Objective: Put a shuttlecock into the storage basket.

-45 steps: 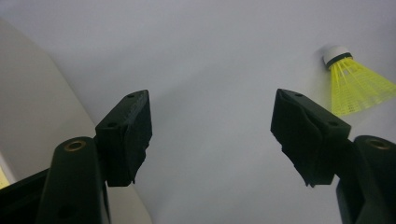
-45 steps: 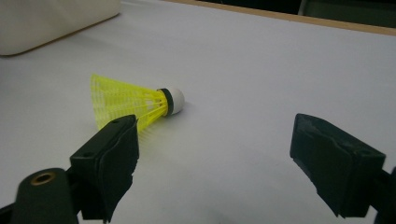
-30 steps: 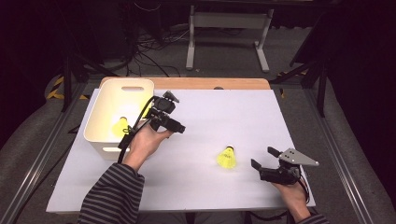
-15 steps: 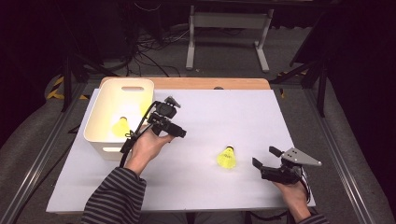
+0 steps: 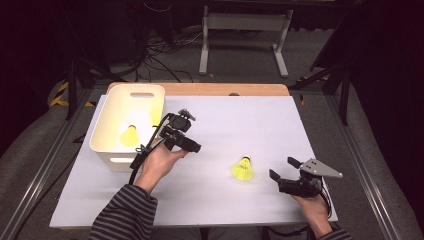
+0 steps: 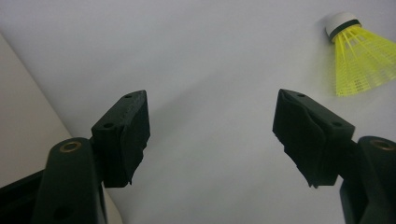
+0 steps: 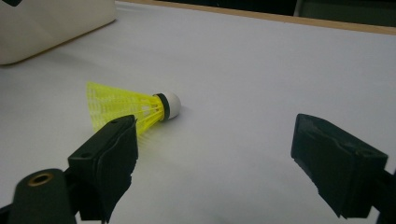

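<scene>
White table sheet (image 5: 260, 130), wood edge (image 5: 210, 89), grey floor cables (image 5: 165, 45), metal stand (image 5: 245, 22)

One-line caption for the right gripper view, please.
Open right gripper faces a yellow shuttlecock lying on its side on the white table.

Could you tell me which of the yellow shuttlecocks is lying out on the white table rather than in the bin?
It is the shuttlecock lying on its side between the two grippers, nearer the right gripper. The other shuttlecock sits inside the white bin.

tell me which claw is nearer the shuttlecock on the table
Right. The right claw sits just to the right of the shuttlecock, low over the table. The left claw is farther off, up and to its left, beside the bin.
</scene>
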`<state>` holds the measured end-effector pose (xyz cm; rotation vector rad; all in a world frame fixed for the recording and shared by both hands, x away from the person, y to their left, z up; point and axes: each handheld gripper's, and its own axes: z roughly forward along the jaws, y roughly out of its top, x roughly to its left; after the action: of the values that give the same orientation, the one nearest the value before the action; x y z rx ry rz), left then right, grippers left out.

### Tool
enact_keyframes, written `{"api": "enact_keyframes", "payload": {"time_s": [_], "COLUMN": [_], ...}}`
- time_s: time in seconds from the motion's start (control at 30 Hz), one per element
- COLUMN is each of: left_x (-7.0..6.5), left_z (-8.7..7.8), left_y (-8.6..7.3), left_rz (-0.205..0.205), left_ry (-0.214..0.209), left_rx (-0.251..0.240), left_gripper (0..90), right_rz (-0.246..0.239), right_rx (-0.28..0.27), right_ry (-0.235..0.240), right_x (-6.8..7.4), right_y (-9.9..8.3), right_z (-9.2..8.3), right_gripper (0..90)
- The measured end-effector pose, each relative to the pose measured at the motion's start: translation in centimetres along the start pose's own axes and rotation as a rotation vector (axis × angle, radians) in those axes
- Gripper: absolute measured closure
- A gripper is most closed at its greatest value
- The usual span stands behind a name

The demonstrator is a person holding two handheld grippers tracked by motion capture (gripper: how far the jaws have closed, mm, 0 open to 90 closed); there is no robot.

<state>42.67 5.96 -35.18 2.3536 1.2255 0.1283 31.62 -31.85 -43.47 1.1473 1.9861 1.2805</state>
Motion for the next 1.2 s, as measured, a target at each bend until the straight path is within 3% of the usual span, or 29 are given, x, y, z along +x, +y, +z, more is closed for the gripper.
{"api": "enact_keyframes", "payload": {"time_s": [0.13,0.63,0.9,1.2], "left_x": [-0.6,-1.3,-1.4,-1.2], "left_z": [0.3,2.3,3.2,3.8], "left_y": [-0.2,-1.1,-1.3,-1.2], "left_rz": [0.011,0.01,0.01,0.002], "left_ry": [0.023,-0.003,0.012,0.007], "left_rx": [0.007,0.034,0.042,0.046], "left_gripper": [29.4,28.8,28.3,27.8], "right_rz": [-0.006,-0.011,-0.033,-0.011], "right_rx": [0.003,0.029,0.083,0.136], "right_ry": [-0.001,0.013,0.049,0.103], "right_x": [0.1,0.8,2.0,3.0], "right_y": [0.0,0.5,1.1,1.8], "right_z": [0.1,0.4,1.4,2.4], "right_gripper": [15.8,20.4,23.7,28.6]}}
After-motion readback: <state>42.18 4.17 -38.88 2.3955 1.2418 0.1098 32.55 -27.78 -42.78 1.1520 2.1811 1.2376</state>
